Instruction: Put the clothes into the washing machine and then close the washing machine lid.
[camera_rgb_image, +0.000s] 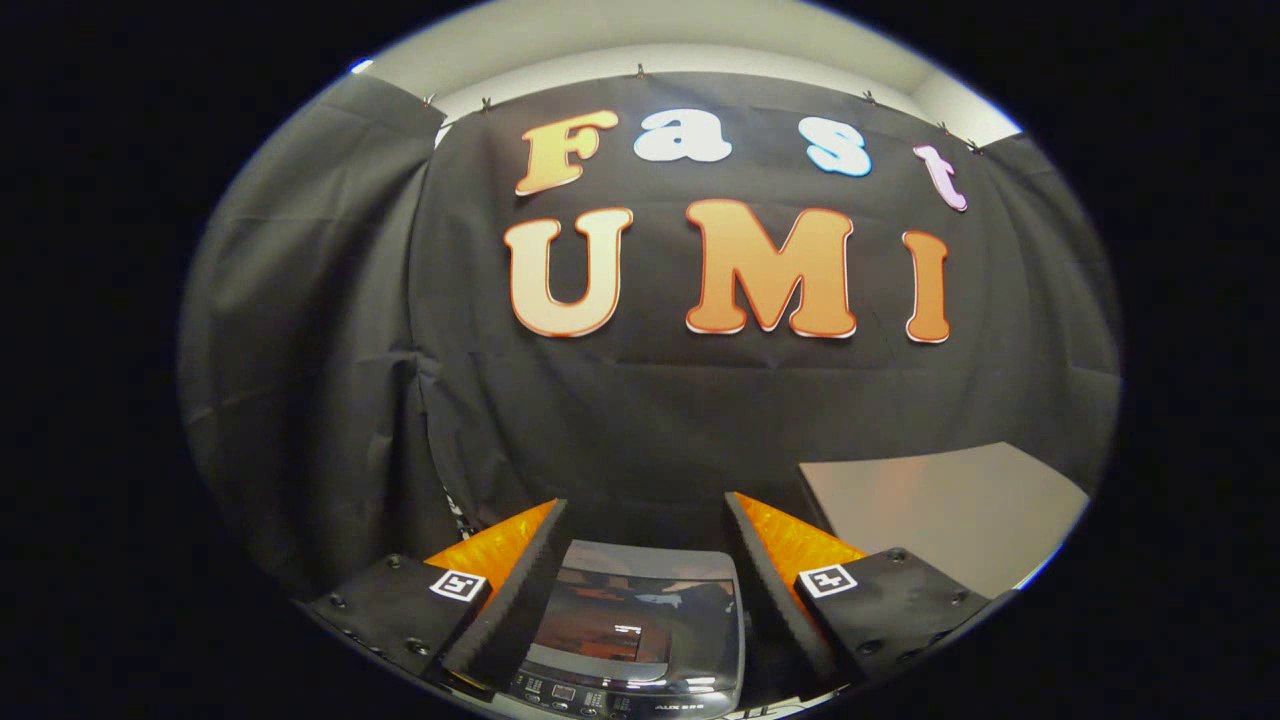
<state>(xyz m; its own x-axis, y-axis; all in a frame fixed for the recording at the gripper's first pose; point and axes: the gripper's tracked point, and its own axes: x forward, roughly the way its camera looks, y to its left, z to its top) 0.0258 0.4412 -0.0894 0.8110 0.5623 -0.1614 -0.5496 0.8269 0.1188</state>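
Gripper view — high over the washing machine (640, 625), level toward the booth wall (700, 420).

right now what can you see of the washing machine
The washing machine sits low between the open gripper fingers, which do not touch it. It is a small top-loader seen from above: a grey body, a dark glossy lid lying flat and shut, reflecting the booth, and a control strip with small buttons along its near edge.

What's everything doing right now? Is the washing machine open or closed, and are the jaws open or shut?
Washing machine: upright, seen between the jaws and just below them.
Washing machine lid: down, closed, glossy with reflections.
Gripper: jaws spread wide open, holding nothing, above the lid and not touching it.
Table: flat grey top, beyond the right jaw, beside the washer.
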